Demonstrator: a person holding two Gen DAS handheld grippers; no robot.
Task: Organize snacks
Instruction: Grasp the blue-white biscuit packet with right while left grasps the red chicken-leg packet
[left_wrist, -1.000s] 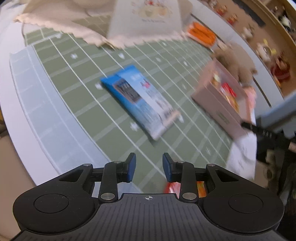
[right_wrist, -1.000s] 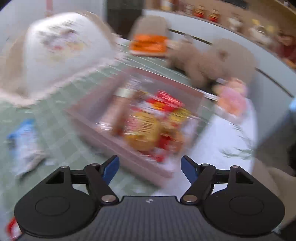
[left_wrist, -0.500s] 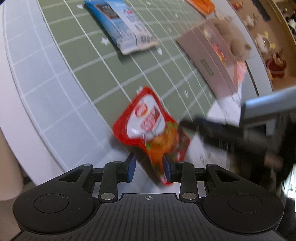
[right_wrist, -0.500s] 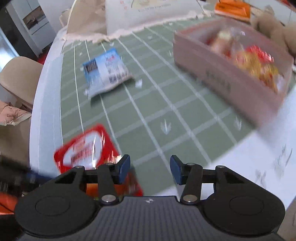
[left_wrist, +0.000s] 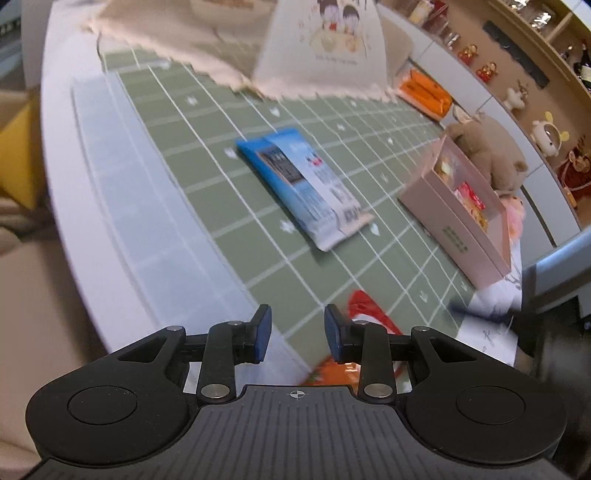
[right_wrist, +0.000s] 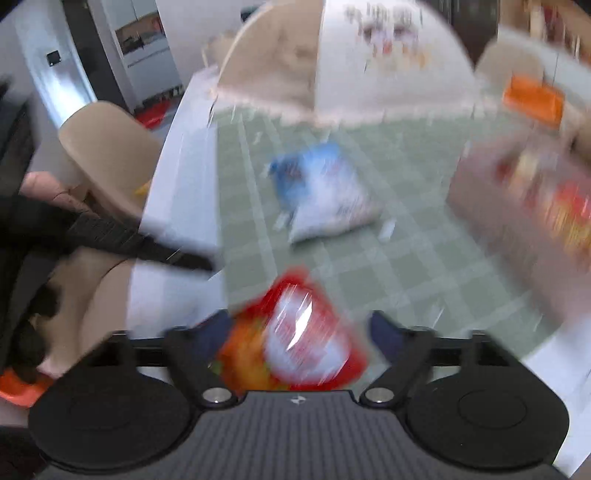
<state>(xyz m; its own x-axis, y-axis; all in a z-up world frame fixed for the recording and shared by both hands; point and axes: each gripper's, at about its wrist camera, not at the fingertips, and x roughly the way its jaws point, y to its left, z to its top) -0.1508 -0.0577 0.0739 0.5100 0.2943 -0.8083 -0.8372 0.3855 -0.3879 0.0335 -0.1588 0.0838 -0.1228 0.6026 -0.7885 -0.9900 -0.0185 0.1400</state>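
The red-and-orange foil snack packet (right_wrist: 295, 339) lies between the spread fingers of the right hand-held gripper (right_wrist: 295, 332), its label unreadably blurred. The left hand-held gripper (left_wrist: 297, 334) is parted, empty, over the green gridded worktop (left_wrist: 221, 206).

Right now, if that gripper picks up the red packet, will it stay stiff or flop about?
Probably floppy: the red packet looks like a thin, glossy foil pouch, judging by its creased shine. It seems light for its size, lying flat on the mat. The shiny film may be slippery between the right gripper, whose wide-set fingers flank it; blur hides whether they touch.
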